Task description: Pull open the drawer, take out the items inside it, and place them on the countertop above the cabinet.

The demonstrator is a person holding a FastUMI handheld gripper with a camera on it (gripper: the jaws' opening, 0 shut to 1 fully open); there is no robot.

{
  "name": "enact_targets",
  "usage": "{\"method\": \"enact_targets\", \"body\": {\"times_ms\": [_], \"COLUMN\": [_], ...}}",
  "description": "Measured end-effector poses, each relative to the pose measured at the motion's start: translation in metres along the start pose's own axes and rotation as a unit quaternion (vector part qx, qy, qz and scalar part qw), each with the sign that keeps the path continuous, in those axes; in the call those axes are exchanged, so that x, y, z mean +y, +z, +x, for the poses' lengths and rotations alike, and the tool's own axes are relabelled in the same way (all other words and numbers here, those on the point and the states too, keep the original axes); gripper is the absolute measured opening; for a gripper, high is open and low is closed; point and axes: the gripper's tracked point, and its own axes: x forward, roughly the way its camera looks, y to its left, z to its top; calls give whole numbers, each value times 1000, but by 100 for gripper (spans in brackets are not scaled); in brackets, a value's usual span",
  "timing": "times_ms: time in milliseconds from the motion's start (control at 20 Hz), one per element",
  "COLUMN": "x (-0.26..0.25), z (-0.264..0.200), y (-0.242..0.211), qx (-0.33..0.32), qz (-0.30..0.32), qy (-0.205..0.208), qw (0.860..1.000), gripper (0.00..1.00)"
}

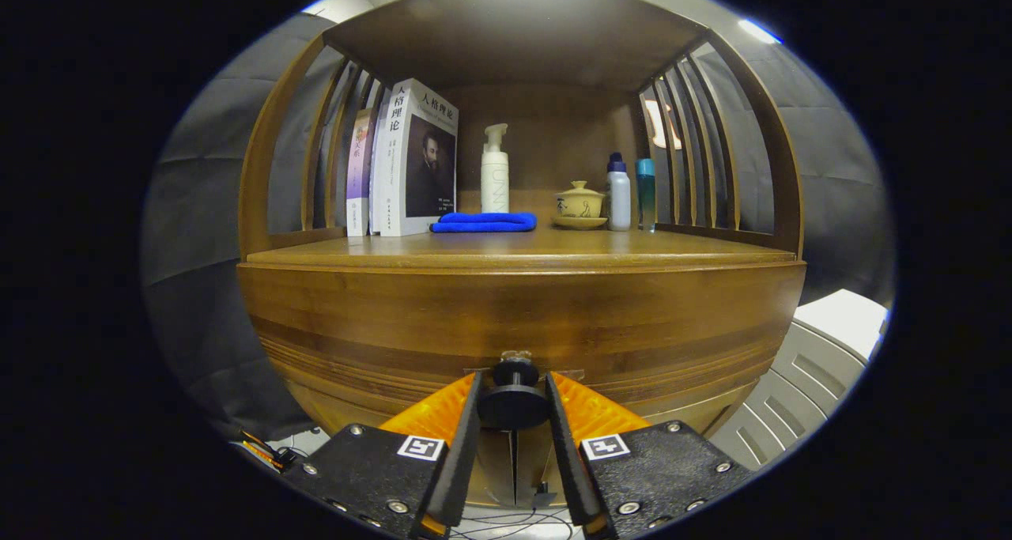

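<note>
Wooden drawer (pixel 514 326) front closed under the countertop (pixel 522 247) — gripper (pixel 514 394) fingers clenched on its round knob (pixel 514 404) — cloth (pixel 484 222) above

brown striped wood grain on the drawer (pixel 518 326) and surface (pixel 553 247); black knob (pixel 514 402); blue folded cloth (pixel 484 222); white pump bottle (pixel 495 172); cream lidded cup (pixel 579 202); teal bottle (pixel 646 192).

Books (pixel 407 160) upright at table's left rear, leaning against side slats. Folded blue cloth (pixel 484 222) just beside books, toward middle. White pump bottle (pixel 495 173) upright behind cloth. Lidded tea bowl on saucer (pixel 579 205) right of it. White bottle with blue cap (pixel 618 193) and teal bottle (pixel 645 193) at right rear. White plastic crate (pixel 822 366) beside cabinet, low right.
</note>
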Motion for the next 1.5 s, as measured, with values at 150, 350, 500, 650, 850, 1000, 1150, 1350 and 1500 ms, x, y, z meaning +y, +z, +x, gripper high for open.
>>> {"method": "enact_targets", "body": {"times_ms": [150, 350, 500, 650, 850, 1000, 1150, 1350, 1500], "x": [0, 0, 0, 0, 0, 1, 0, 1, 5], "z": [-1, -1, -2, -7, -39, -65, -88, -112, -124], "y": [0, -1, -2, -2, -7, -10, -13, -18, -21], "qx": [1, 1, -1, -5, -17, -21, -23, -22, -19], "qz": [7, 20, 14, -7, 11, 17, 10, 3, -4], "qy": [-5, 14, 33, 37, 33, 32, 27, 26, 28], "qw": [1000, 1000, 999, 999, 999, 999, 999, 999, 999], "gripper": [41, 38, 38, 36, 36, 35, 35, 35, 35]}}
